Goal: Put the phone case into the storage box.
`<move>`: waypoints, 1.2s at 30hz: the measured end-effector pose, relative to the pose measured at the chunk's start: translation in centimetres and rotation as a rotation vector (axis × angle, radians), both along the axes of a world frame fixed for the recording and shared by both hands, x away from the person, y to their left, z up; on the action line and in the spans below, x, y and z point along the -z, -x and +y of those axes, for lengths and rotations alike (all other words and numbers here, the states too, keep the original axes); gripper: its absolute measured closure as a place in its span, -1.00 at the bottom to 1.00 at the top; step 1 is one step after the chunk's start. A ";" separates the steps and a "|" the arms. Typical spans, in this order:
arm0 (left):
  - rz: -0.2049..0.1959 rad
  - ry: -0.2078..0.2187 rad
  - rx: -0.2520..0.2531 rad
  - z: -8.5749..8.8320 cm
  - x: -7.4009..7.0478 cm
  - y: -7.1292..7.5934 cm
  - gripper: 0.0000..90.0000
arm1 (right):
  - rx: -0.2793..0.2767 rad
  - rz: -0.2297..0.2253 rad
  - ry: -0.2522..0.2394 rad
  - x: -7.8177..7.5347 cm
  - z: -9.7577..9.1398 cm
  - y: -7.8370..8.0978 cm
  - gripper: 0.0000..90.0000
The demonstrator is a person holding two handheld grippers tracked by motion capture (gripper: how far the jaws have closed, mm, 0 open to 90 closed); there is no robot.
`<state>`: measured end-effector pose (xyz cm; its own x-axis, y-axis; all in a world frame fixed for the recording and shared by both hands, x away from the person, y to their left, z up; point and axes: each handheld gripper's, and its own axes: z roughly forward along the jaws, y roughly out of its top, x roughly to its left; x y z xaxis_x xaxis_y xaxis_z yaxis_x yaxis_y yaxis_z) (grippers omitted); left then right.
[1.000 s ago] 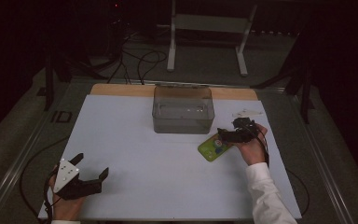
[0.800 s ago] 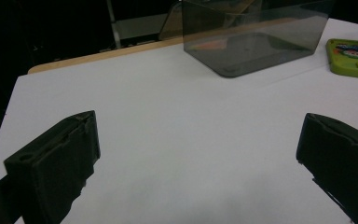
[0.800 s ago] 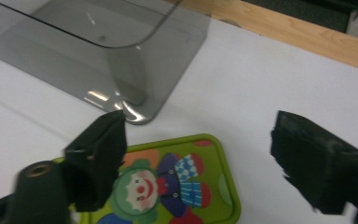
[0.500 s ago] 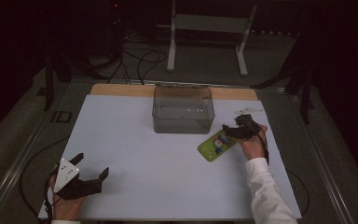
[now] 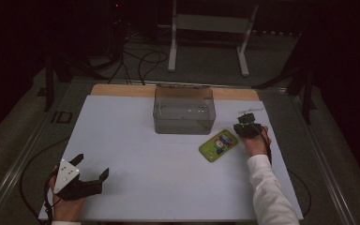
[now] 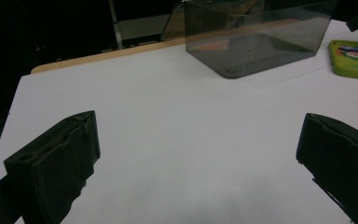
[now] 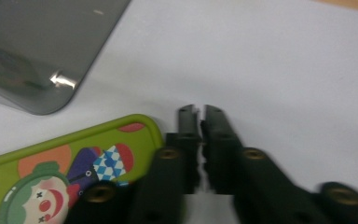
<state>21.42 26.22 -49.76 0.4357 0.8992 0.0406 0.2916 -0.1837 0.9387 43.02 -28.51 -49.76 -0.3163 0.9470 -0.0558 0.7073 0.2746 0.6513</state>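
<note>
A green phone-shaped case with a clown picture [image 5: 218,145] lies flat on the white table, to the right of a clear smoky plastic box [image 5: 184,110]. My right gripper [image 5: 242,126] is just off the case's far right corner, low over the table. In the right gripper view its jaws [image 7: 199,113] are pressed together with nothing between them, and the case [image 7: 51,168] lies to their left. My left gripper [image 5: 91,168] rests at the near left corner of the table. Its jaws [image 6: 196,163] stand wide apart over bare table.
The box [image 6: 256,37] holds nothing and stands at the table's far middle, and the case [image 6: 354,58] lies to its right. A wooden strip [image 5: 122,90] runs along the far edge. Cables and a metal stand lie on the floor beyond.
My right gripper has slid right and a little farther away, from over the case's far end to just beside it. The left gripper has stayed put.
</note>
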 end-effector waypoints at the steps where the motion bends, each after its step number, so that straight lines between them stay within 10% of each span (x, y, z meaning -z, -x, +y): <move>1: -0.001 0.001 -0.001 0.0 0.0 0.0 -1.00 | -0.005 0.010 0.006 0.1 0.0 -0.1 1.00; 19: -0.003 0.003 -0.005 0.0 0.0 0.0 -1.00 | -0.122 0.126 0.017 1.6 1.5 1.0 1.00; 36: -0.004 0.001 -0.004 0.1 -0.1 0.1 -1.00 | -0.316 0.167 -0.097 1.9 10.7 5.8 1.00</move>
<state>21.32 26.31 -49.69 0.4317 0.9011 0.0409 0.2889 -0.1811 0.9401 37.22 -17.79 -51.64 -0.5911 0.7996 0.1062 0.6964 0.4394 0.5674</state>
